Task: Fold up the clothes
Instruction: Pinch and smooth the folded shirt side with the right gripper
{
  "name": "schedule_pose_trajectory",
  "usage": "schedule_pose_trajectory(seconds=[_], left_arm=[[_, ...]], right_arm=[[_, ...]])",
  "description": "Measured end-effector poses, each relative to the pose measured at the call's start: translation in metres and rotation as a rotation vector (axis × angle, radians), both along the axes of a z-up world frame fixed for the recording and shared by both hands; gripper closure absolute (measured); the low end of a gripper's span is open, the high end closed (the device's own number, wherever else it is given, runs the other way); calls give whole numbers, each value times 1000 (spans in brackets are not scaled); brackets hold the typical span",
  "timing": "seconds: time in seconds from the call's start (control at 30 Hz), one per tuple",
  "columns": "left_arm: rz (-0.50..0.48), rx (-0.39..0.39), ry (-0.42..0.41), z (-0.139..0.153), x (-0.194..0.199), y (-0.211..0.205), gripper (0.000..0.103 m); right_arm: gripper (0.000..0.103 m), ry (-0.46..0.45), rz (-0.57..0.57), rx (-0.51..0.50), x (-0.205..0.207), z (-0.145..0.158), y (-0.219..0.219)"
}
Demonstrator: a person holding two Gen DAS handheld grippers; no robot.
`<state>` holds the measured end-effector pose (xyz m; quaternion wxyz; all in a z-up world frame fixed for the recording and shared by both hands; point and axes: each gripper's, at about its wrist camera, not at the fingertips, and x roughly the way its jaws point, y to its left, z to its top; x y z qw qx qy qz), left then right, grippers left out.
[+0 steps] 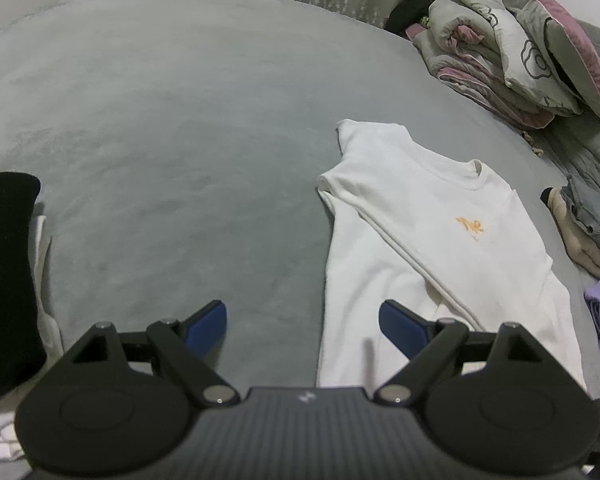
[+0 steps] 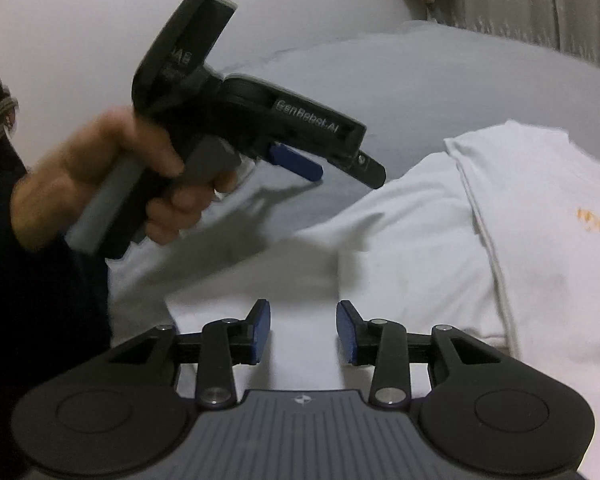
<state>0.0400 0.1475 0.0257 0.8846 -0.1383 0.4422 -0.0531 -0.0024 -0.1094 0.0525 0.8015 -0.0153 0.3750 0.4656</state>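
Both sets of fingers spread wide, holding nothing. The white sweatshirt [image 1: 432, 248] lies on the grey bed [image 1: 180, 120], one sleeve already folded across its chest. My left gripper [image 1: 303, 322] hovers at its near-left edge, my right gripper [image 2: 303, 330] over its hem. Next I'd guess: pinch an edge and fold.

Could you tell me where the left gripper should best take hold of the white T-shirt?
Probably the folded left edge of the white T-shirt, approached from the bare bedspread side: it lies flat, and the open left gripper already straddles that edge.
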Motion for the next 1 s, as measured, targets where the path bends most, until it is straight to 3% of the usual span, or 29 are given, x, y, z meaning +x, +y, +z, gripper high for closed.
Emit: schedule_pose_trajectory(seconds=[0.07, 0.13, 0.2, 0.37, 0.47, 0.73, 1.0], left_arm=[[10, -5, -1, 1, 1, 3, 15], [21, -11, 2, 1, 2, 4, 15], [22, -14, 9, -1, 3, 5, 15], [10, -5, 16, -3, 4, 1, 15], [8, -3, 16, -4, 4, 0, 15], [19, -25, 27, -3, 5, 4, 12], [15, -34, 30, -2, 4, 4, 11]], right_arm=[[65, 54, -37, 117, 9, 6, -13], [58, 25, -102, 147, 13, 14, -25], [53, -15, -165, 98, 13, 15, -28], [51, 57, -179, -94, 15, -17, -9], [36, -1, -134, -122, 3, -17, 6], [37, 17, -51, -39, -7, -5, 7], [37, -56, -179, -33, 8, 2, -4]])
